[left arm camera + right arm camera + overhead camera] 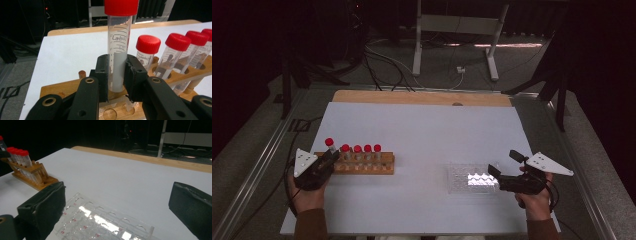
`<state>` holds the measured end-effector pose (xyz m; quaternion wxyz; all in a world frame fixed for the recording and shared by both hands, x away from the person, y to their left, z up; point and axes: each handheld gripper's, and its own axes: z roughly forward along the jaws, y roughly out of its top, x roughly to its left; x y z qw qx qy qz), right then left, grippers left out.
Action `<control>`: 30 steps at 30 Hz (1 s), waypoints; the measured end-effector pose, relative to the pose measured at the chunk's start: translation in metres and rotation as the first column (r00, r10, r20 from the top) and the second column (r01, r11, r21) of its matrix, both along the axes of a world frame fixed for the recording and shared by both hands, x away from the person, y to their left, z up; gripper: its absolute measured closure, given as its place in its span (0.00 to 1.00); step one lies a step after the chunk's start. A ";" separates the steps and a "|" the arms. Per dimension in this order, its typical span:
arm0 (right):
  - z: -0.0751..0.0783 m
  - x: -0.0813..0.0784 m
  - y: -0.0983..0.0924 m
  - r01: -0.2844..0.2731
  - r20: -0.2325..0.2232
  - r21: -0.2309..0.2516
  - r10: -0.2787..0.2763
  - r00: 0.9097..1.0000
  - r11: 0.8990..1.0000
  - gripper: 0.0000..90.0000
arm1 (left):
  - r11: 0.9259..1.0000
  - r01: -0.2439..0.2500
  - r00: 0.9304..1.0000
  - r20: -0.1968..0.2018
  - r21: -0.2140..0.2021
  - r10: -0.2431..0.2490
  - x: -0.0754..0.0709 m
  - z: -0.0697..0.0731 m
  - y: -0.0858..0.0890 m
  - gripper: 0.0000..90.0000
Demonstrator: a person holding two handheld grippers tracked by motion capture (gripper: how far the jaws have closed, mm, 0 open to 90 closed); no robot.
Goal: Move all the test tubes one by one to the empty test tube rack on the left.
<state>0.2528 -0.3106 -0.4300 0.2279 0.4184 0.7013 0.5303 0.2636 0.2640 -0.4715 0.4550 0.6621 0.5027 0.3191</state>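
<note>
Left gripper (328, 159) at near left of table (422, 125), jaws clamped on tube (117, 50). Tube upright, red cap on top, its lower end in leftmost hole of rack (362, 165). Four more red-capped tubes (362, 151) stand in rack to its right. Right gripper (504, 167) at near right, jaws spread wide, holding nothing, pads either side of near edge of clear well plate (100, 220). Plate flat on table, well apart from rack.
</note>
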 end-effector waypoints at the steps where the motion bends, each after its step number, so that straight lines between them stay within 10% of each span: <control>1: 0.000 0.000 0.000 0.000 0.000 0.000 0.000 1.000 1.000 0.01 | 1.000 -0.001 1.000 -0.003 0.004 0.001 0.000 0.000 0.000 0.84; 30: 0.001 -0.001 -0.005 0.011 0.006 0.018 -0.011 1.000 1.000 0.01 | 1.000 0.008 1.000 -0.030 0.008 -0.008 -0.001 -0.007 -0.002 0.82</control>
